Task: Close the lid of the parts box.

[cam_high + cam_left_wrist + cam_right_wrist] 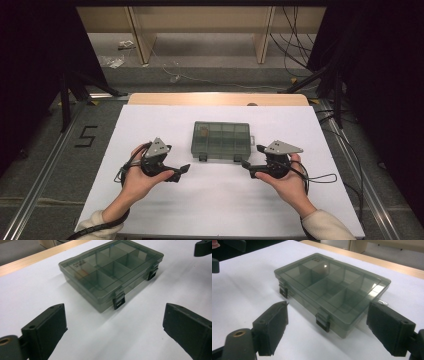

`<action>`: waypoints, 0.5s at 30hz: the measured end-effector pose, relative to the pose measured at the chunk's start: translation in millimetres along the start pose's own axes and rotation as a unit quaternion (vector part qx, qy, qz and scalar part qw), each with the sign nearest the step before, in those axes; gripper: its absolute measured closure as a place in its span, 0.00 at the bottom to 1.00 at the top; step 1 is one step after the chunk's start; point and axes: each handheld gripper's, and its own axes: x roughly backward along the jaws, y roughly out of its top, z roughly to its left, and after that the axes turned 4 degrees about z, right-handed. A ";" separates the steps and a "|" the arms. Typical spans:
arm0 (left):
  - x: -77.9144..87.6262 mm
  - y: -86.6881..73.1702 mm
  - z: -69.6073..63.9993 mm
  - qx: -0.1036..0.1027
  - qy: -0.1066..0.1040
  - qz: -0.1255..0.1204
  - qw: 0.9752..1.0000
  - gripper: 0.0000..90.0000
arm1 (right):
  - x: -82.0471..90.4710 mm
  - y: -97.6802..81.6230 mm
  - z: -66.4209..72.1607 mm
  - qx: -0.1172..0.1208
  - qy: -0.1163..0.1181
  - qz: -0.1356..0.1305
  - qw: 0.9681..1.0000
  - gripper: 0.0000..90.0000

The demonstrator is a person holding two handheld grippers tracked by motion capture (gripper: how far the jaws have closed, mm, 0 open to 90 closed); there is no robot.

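Your left gripper (184,169) and right gripper (248,166) both spread with nothing between, smoky compartment box (221,140) closed on white table (215,205), between and just beyond them, hands low, jaws angled inward.

high cam looks down from above; 2 gripper cams sit low, close, both facing the box (221,140).

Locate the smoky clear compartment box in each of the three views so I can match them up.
High view: the compartment box lies mid-table on the white sheet, between the two grippers, latches toward the person.
Left gripper view: upper centre, beyond the open fingers, latches facing lower right.
Right gripper view: centre, just past the open fingers, latches facing lower left.
Shared landmark: the two dark latches on its front edge.
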 end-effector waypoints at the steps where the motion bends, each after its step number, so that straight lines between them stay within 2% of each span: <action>1: 2.2 -2.1 0.8 0.003 0.003 -0.003 1.000 0.05 | 1.7 -1.0 -0.3 0.000 -0.001 -0.002 1.000 0.20; 15: 22.7 -24.5 3.1 0.003 0.014 -0.007 1.000 0.05 | 24.1 -17.0 -1.9 -0.004 -0.015 -0.011 1.000 0.19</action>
